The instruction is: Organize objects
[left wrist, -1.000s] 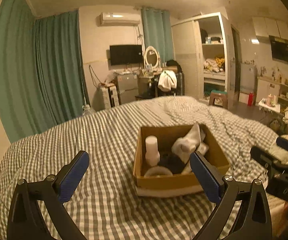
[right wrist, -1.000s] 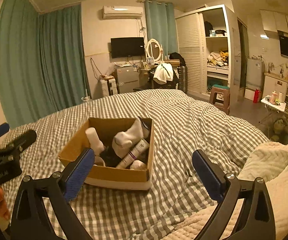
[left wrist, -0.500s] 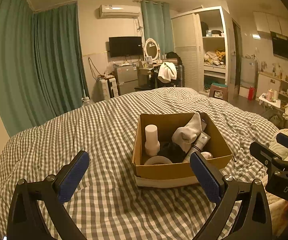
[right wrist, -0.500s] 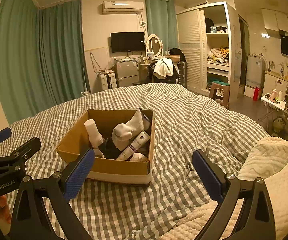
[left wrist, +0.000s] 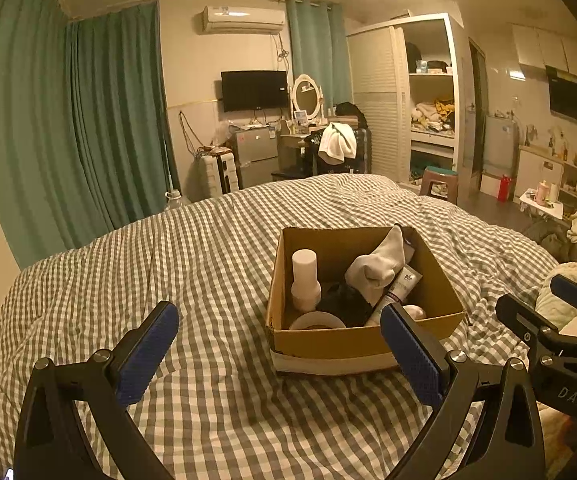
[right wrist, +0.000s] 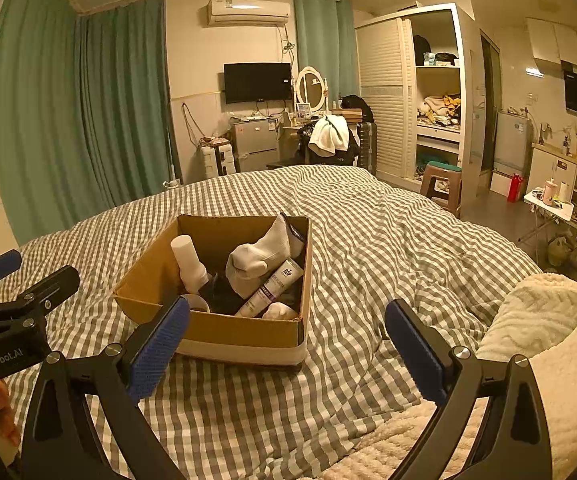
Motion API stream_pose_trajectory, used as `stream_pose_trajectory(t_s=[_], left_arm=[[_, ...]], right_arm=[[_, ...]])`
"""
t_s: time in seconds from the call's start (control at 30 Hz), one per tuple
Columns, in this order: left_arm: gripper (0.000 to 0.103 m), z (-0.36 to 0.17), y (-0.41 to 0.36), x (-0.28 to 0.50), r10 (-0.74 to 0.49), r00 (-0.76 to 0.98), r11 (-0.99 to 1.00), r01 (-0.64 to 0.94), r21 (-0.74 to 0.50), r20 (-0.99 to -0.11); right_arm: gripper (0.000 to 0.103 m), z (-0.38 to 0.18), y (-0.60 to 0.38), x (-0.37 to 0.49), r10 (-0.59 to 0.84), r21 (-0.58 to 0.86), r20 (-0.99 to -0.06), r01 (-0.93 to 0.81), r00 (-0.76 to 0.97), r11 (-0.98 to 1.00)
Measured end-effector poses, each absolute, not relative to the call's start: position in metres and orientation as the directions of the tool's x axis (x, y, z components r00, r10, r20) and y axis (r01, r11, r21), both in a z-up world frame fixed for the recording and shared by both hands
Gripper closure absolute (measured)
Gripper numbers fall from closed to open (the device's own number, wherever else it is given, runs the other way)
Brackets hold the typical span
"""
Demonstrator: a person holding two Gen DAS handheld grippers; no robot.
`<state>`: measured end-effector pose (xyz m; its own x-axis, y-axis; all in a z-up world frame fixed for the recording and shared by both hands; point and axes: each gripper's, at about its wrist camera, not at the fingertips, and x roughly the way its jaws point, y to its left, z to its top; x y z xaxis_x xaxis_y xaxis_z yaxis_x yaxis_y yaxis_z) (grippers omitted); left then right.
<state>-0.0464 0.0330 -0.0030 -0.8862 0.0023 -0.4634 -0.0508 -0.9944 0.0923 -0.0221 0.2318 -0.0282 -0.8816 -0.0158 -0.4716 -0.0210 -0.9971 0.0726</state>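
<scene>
An open cardboard box (left wrist: 360,340) sits on the checked bed; it also shows in the right wrist view (right wrist: 240,332). In it are a white bottle (left wrist: 304,276), a white sock (left wrist: 380,268), a lying tube (left wrist: 398,288), a tape roll (left wrist: 316,320) and a dark item. My left gripper (left wrist: 278,354) is open and empty, just short of the box's near wall. My right gripper (right wrist: 286,350) is open and empty, near the box's front right corner. The right view shows the bottle (right wrist: 188,258), sock (right wrist: 264,256) and tube (right wrist: 272,286).
The grey-white checked duvet (left wrist: 192,264) covers the bed. A cream fluffy blanket (right wrist: 540,344) lies at the right. Green curtains (left wrist: 76,128) hang at the left. A wardrobe, desk, stool and kitchen shelves stand beyond the bed.
Both grippers have risen and tilted down a little, so the box sits lower in view and shows more of its contents. Both stay open.
</scene>
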Motion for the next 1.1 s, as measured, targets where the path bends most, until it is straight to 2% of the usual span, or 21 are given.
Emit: stream_pose_trajectory(t_s=[1.1], left_arm=[[0.000, -0.0029, 0.0329, -0.0397, -0.015, -0.888, -0.994, -0.035, 0.100, -0.459]], right_arm=[[0.005, -0.0361, 0.2318, -0.0239, -0.014, 0.069, -0.496, -0.023, -0.868, -0.997]])
